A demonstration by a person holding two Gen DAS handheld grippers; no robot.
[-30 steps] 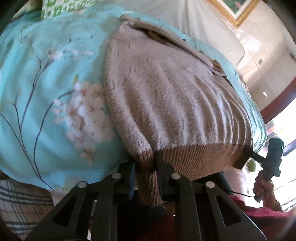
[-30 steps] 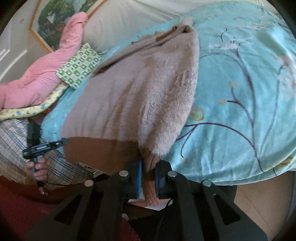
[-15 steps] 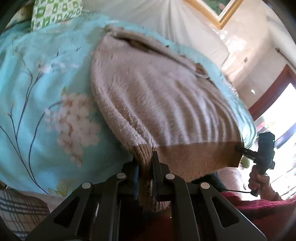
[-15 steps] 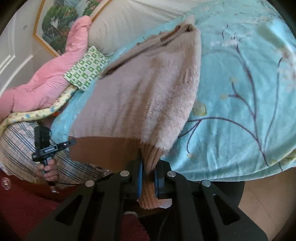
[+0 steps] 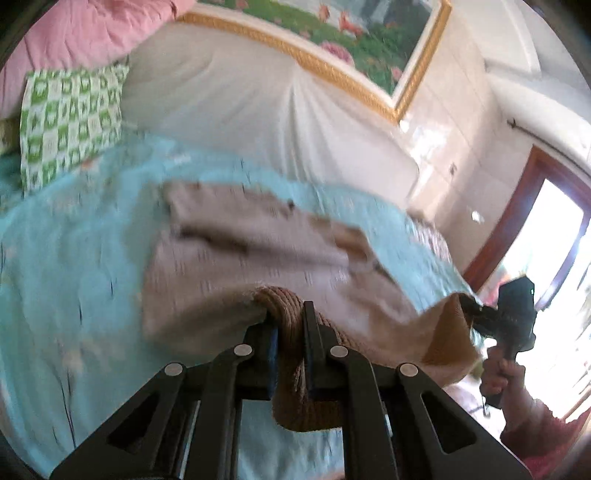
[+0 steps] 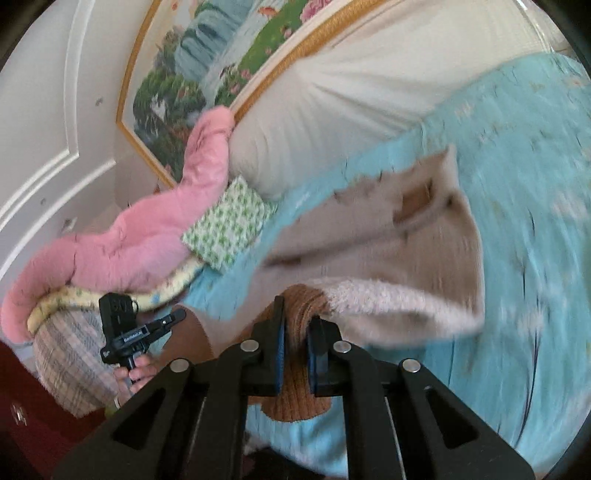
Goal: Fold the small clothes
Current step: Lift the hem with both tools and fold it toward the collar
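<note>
We have left gripper [image 5: 290,328] and right gripper [image 6: 298,334] each clamped on ribbed hem of beige sweater [image 5: 240,258]; hem raised, rest lying on blue floral bedspread [image 5: 74,258]; fold in hand; next, carry hem evenly toward collar

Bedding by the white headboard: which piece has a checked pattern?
The small green-and-white checked pillow, lying between the plain pink quilt and the turquoise flowered bedspread.

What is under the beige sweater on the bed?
The sweater lies on the light blue floral blanket, which shows all around it. The part of the blanket beneath it is covered. Its brown hem is lifted off the bed.
</note>
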